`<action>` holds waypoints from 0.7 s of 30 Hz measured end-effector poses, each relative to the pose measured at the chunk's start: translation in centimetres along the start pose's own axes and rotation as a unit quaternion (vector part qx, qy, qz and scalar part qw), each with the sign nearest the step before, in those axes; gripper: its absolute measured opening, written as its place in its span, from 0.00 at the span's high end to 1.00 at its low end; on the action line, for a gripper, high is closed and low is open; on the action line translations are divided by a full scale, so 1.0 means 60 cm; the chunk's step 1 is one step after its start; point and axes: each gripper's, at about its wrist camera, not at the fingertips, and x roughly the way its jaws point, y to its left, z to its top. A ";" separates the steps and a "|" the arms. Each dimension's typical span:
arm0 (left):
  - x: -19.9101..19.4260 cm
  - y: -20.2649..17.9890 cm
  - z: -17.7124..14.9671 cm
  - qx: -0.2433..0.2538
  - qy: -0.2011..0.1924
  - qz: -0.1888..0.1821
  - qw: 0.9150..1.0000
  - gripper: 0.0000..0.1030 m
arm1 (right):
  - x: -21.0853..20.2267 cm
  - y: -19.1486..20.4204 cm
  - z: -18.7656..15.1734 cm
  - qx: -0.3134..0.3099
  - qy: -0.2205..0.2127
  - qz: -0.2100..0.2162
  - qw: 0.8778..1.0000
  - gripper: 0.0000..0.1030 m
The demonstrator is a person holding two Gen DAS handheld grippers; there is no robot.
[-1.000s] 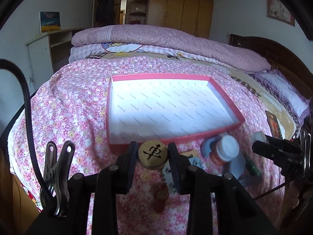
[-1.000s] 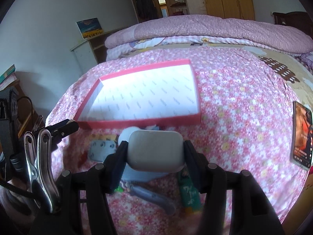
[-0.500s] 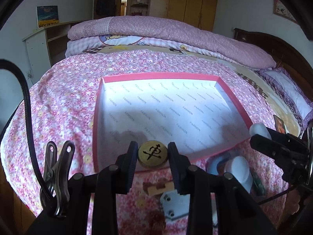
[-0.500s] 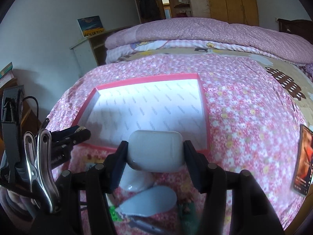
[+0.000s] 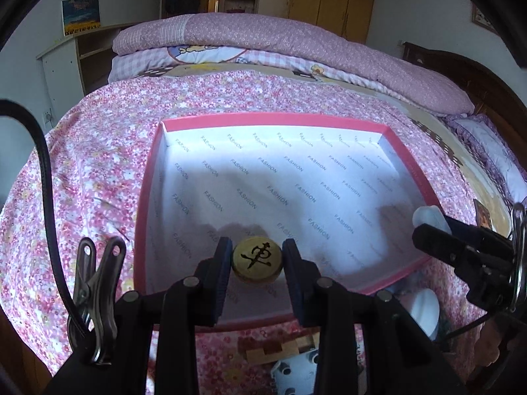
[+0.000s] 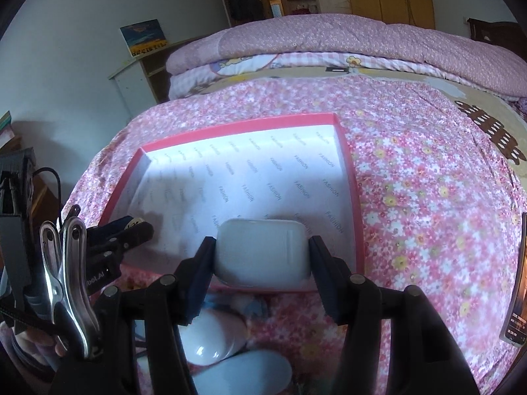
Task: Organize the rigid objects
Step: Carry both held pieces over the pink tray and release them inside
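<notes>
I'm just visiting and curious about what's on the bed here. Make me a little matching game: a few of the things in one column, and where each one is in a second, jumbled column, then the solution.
Things:
1. round wooden chess piece
2. white earbud case
3. pink box
4. folded quilt

Places:
A. piled at the far end of the bed
B. clamped in the right gripper
C. lying open on the flowered bedspread
D. clamped in the left gripper

Pairs: 1-D, 2-B, 3-C, 4-A
</notes>
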 end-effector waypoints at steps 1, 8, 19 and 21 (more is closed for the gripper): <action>0.003 -0.001 0.000 0.001 0.000 0.001 1.000 0.68 | 0.002 -0.001 0.001 0.000 0.000 0.000 1.000 0.44; 0.016 -0.006 0.000 0.008 0.003 0.002 1.000 0.68 | 0.016 -0.007 0.005 0.002 0.006 -0.001 1.000 0.44; 0.021 -0.004 0.002 -0.006 0.002 -0.004 1.000 0.64 | 0.032 -0.008 0.001 0.004 0.015 -0.001 1.000 0.44; 0.019 -0.005 0.003 -0.009 0.002 -0.005 1.000 0.51 | 0.032 -0.009 0.001 0.006 0.016 0.000 1.000 0.44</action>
